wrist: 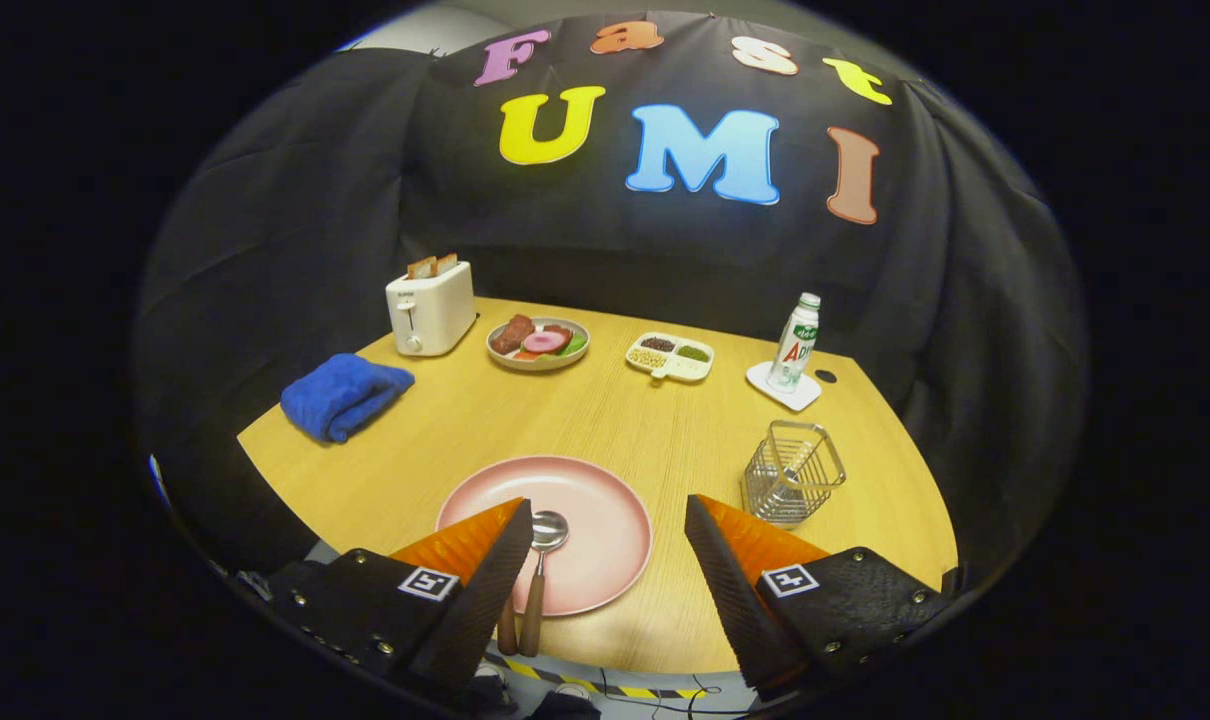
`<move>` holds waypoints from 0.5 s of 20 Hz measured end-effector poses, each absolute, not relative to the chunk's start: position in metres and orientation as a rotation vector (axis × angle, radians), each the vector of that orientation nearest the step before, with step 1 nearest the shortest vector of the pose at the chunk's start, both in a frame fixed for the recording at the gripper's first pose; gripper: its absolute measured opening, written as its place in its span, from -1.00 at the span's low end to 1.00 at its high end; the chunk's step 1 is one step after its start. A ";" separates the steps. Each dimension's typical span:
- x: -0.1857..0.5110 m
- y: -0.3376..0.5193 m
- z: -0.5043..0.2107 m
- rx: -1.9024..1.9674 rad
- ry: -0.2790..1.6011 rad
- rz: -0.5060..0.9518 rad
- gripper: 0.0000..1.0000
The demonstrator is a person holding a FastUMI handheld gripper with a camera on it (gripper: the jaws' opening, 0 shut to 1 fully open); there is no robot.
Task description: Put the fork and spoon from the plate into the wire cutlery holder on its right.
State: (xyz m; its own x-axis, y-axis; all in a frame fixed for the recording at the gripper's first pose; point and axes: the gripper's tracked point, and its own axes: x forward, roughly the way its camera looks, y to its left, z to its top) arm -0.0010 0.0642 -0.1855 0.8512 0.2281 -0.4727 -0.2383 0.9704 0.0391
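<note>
I hold the gripper (608, 525) wide open above the near table (625, 420) edge, nothing between its fingers. One pink plate (605, 500) just ahead carries one spoon (542, 560); a second wooden handle (507, 628) beside it is mostly hidden behind the left finger. One wire holder (791, 472) at 2 o'clock. Beyond: one toaster (431, 306), one blue cloth (343, 394), one food plate (537, 342), one snack tray (669, 356), one bottle (795, 342).
</note>
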 end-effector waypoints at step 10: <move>-0.031 0.080 -0.253 -0.009 0.722 0.352 0.44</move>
